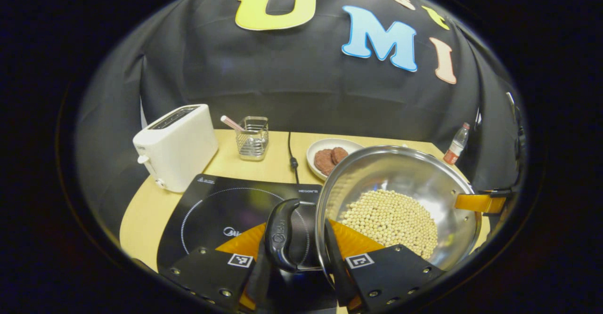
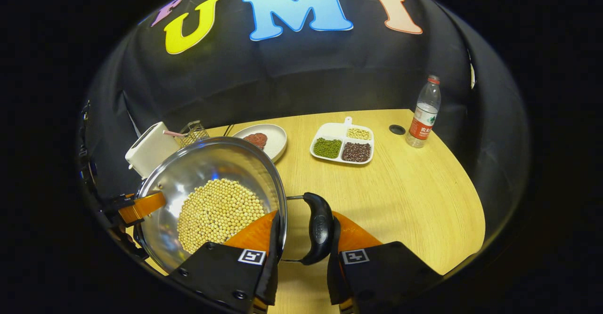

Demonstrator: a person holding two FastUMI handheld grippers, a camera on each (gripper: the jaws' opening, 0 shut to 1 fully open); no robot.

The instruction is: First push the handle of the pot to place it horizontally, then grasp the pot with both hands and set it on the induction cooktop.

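Note:
A steel pot [image 1: 400,173] with soybeans [image 1: 391,220] in it is held between both grippers, just right of the black induction cooktop [image 1: 212,210]. My left gripper [image 1: 297,267] is shut on the pot's near black side handle [image 1: 281,234], with one finger inside the rim. In the right gripper view, my right gripper [image 2: 304,262] is shut on the opposite black handle [image 2: 318,227] of the pot [image 2: 212,168] in the same way. Each view shows the other gripper across the pot. Whether the pot's base touches the table is hidden.
A white toaster [image 1: 176,144], a wire basket [image 1: 253,137], the cooktop's cord [image 1: 292,156] and a plate of patties [image 1: 330,156] stand behind the cooktop. A divided dish of beans [image 2: 343,143] and a water bottle [image 2: 424,111] sit on the table's far right.

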